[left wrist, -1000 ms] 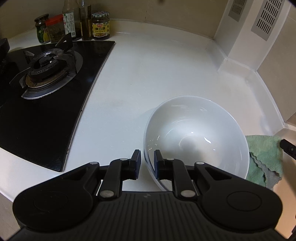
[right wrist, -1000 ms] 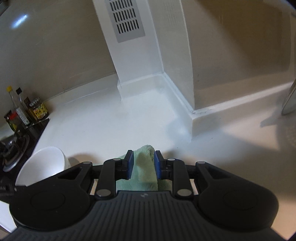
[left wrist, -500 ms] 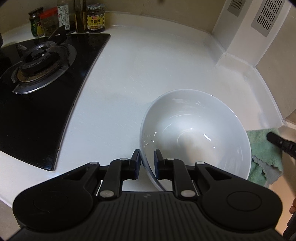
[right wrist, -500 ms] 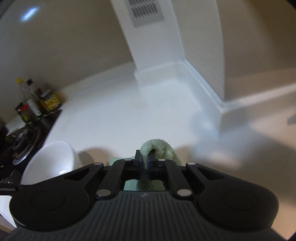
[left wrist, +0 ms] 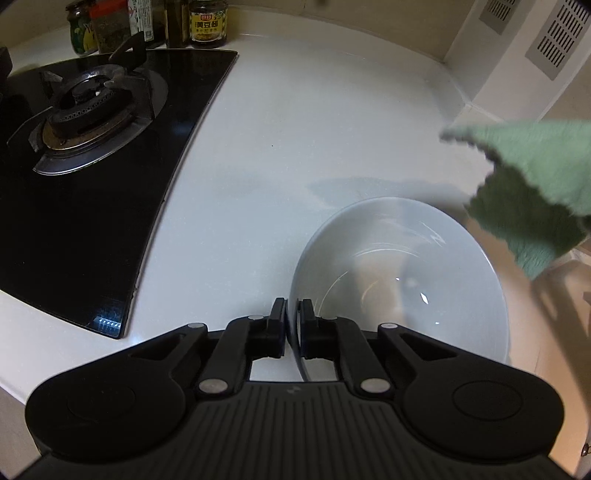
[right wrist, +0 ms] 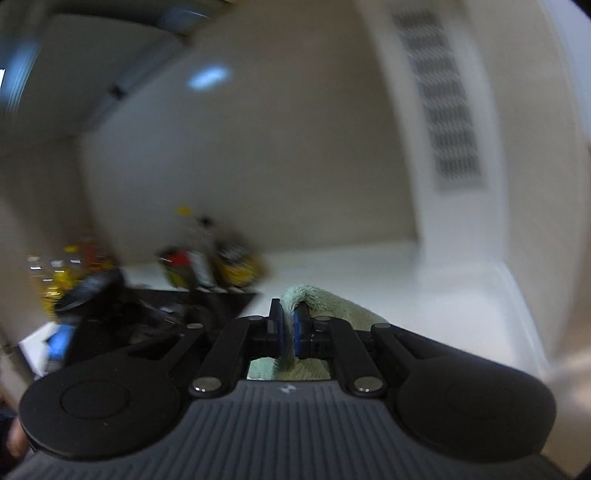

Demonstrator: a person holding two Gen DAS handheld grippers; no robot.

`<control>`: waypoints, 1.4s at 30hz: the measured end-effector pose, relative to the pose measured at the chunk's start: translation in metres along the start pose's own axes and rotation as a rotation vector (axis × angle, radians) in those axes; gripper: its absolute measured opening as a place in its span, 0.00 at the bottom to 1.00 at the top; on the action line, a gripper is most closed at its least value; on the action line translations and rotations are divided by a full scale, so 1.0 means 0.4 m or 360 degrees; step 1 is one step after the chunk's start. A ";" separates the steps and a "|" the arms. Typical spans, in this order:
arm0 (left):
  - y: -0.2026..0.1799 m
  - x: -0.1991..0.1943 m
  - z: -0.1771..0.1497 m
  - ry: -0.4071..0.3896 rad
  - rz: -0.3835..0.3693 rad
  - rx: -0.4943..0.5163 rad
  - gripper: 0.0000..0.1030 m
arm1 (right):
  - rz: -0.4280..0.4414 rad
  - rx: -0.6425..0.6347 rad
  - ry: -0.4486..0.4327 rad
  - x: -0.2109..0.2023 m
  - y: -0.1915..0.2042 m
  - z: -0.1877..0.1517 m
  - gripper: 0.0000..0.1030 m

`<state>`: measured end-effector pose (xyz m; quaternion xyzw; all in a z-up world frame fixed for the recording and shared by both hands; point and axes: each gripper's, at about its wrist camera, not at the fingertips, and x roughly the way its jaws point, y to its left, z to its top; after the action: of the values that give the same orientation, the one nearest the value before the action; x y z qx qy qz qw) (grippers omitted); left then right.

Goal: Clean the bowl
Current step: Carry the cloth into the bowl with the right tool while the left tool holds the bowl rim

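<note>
A white bowl (left wrist: pixel 399 273) is tilted on the white counter (left wrist: pixel 295 129), and my left gripper (left wrist: pixel 293 314) is shut on its near rim. A green cloth (left wrist: pixel 532 173) hangs in the air above and to the right of the bowl in the left wrist view. My right gripper (right wrist: pixel 289 323) is shut on a fold of that green cloth (right wrist: pixel 314 299), lifted off the counter. The right wrist view is blurred by motion and the bowl does not show in it.
A black gas hob (left wrist: pixel 92 155) with a burner fills the left of the counter. Jars and bottles (left wrist: pixel 147 22) stand along the back wall. A white column with vent grilles (left wrist: pixel 554 40) rises at the back right corner.
My right gripper shut on the green cloth and lifted it off the counter, up and over toward the bowl. The left gripper tightened on the bowl's rim and shifted slightly.
</note>
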<state>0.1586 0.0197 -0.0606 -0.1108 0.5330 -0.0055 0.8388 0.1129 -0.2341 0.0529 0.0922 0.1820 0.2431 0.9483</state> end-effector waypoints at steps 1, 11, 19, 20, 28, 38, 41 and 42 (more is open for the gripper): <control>0.003 -0.001 0.004 0.0002 -0.0007 -0.0006 0.04 | 0.0045 -0.0048 -0.0005 0.000 0.020 0.017 0.04; 0.027 0.001 0.054 0.0032 -0.0029 -0.0012 0.04 | 0.0122 -0.0662 0.0562 0.102 0.160 0.031 0.04; 0.035 0.016 0.069 0.0090 -0.0042 0.0049 0.04 | 0.0324 -0.1449 0.0757 0.311 0.215 -0.140 0.04; 0.038 0.020 0.070 0.0100 -0.0044 0.0057 0.04 | 0.0387 -0.1558 0.0742 0.323 0.220 -0.155 0.04; 0.027 0.020 0.063 0.0062 -0.0006 0.0221 0.04 | 0.0544 -0.2423 0.0675 0.371 0.261 -0.266 0.02; 0.022 0.029 0.078 -0.0014 0.0033 0.0258 0.12 | 0.0129 -0.2131 0.1344 0.403 0.253 -0.250 0.03; 0.021 0.033 0.085 -0.0034 0.0036 0.0257 0.15 | 0.0133 -0.1855 0.1521 0.420 0.257 -0.200 0.04; 0.020 0.034 0.087 -0.0040 0.0038 0.0256 0.15 | 0.0160 -0.1749 0.1565 0.419 0.253 -0.186 0.04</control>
<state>0.1949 0.0322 -0.0602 -0.0367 0.5216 -0.0371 0.8516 0.1774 -0.0572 -0.0392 -0.5074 0.4334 0.3556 0.6544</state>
